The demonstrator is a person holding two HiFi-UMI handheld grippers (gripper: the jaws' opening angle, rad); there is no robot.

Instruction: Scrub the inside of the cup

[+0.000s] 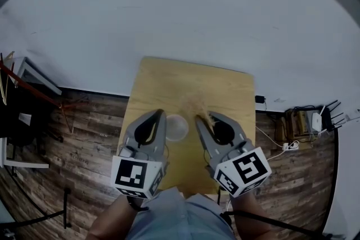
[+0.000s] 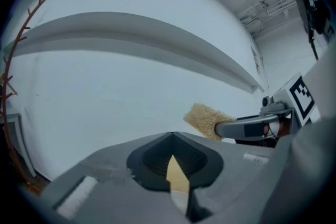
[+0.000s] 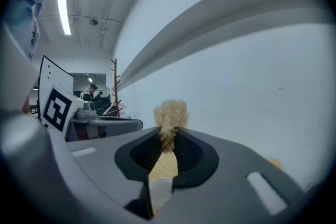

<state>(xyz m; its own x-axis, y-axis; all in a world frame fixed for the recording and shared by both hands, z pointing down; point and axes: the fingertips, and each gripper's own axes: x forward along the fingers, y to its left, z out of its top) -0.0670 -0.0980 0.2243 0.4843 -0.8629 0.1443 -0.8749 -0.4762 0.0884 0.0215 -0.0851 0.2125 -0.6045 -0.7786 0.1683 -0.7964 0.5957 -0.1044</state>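
A pale, translucent cup [image 1: 176, 127] stands on the wooden table [image 1: 169, 81], below and between my two grippers. My left gripper [image 1: 161, 112] hovers just left of the cup. Its jaws meet at the tips with nothing between them, as the left gripper view [image 2: 172, 135] shows. My right gripper [image 1: 198, 117] is just right of the cup and is shut on a tan fibrous scrubber [image 1: 195, 104]. The scrubber [image 3: 170, 113] sticks out past the jaw tips [image 3: 167, 134]. In the left gripper view the scrubber [image 2: 206, 119] shows at the right, held in the other gripper's jaws. Both grippers point nearly level at the white wall.
The small table stands against a white wall on a dark plank floor. A red-brown coat rack [image 1: 34, 90] is at the left. A power strip with cables [image 1: 289, 146] and a small stand [image 1: 301, 121] are at the right. My lap [image 1: 174, 216] is at the table's near edge.
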